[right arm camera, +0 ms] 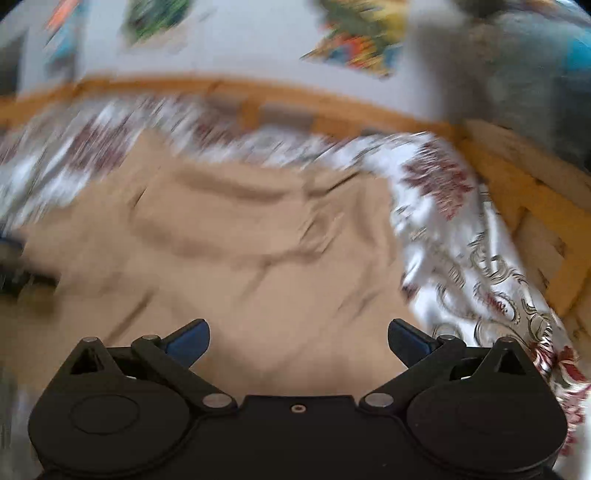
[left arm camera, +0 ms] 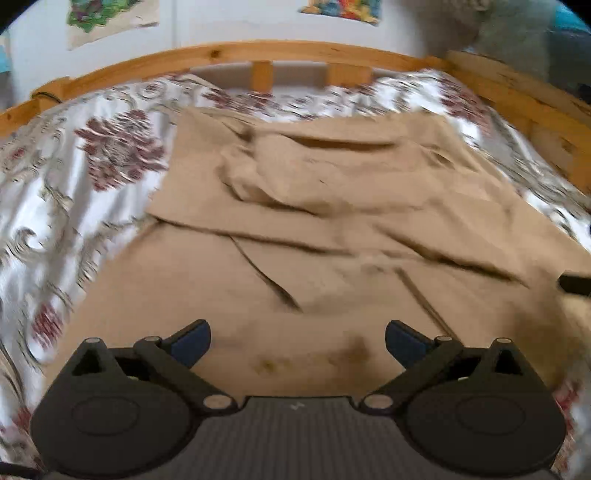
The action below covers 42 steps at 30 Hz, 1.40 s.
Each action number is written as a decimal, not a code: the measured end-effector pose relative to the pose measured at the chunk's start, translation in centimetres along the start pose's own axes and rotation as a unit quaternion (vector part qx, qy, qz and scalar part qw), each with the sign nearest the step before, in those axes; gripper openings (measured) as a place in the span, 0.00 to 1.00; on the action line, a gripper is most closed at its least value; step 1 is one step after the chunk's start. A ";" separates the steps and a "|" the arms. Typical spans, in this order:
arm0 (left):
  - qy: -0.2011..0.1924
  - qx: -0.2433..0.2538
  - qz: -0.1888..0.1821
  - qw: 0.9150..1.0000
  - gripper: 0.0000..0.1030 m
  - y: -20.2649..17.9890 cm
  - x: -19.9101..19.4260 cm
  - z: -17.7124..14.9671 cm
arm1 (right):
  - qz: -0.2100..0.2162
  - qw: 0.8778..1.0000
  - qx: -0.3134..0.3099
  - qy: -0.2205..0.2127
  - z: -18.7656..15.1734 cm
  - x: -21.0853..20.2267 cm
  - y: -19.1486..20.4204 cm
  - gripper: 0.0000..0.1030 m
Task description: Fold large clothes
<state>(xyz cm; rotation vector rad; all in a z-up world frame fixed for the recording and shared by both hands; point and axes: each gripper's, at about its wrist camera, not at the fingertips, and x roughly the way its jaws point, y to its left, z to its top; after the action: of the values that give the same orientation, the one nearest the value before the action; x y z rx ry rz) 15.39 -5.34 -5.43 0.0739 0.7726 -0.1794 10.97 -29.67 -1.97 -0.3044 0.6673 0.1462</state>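
Unlabelled tan garment [left arm camera: 332,229], tools [left arm camera: 297,341] apart.

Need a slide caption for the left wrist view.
Open left gripper hovers over the tan garment spread on the floral bedcover.

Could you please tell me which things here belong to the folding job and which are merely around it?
Job:
- tan garment
- left tool, open
- right tool, open

Around:
- floral bedspread
- wooden bed frame
- wall posters
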 end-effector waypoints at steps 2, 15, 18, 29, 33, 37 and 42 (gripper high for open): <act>0.018 0.039 -0.027 0.999 0.99 -1.3 -0.1 -0.4 | 0.013 0.999 -0.034 0.026 -1.2 -0.8 1.5 0.99; 0.049 0.073 -0.024 0.996 0.99 -3.3 -0.3 -1.2 | 0.043 0.988 -0.102 0.111 -4.2 1.5 5.7 0.99; 0.050 0.076 -0.018 0.996 0.99 -3.7 -0.4 -1.1 | 0.038 0.989 -0.102 0.096 -3.9 1.3 5.2 0.98; -0.044 0.152 -0.097 0.983 0.99 -4.8 -4.2 -2.1 | 0.088 0.995 -0.045 0.019 -2.4 -0.8 3.7 0.38; -0.036 0.175 -0.132 0.975 0.99 -6.0 -4.1 -3.2 | 0.090 0.996 -0.017 0.014 -2.2 -0.6 3.2 0.37; -0.024 0.209 -0.071 0.975 0.90 -7.2 -2.6 -3.9 | 0.084 0.996 -0.007 0.008 -2.1 -0.4 3.0 0.37; -0.025 0.213 0.010 0.977 0.80 -6.5 -1.7 -3.6 | 0.062 0.998 -0.010 -0.003 -2.1 -1.0 2.9 0.37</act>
<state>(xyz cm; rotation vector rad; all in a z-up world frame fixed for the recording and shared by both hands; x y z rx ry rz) 10.49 -10.97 -6.84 0.4814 0.6725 -0.3256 8.25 -27.64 -3.55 -0.2826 0.6791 0.2723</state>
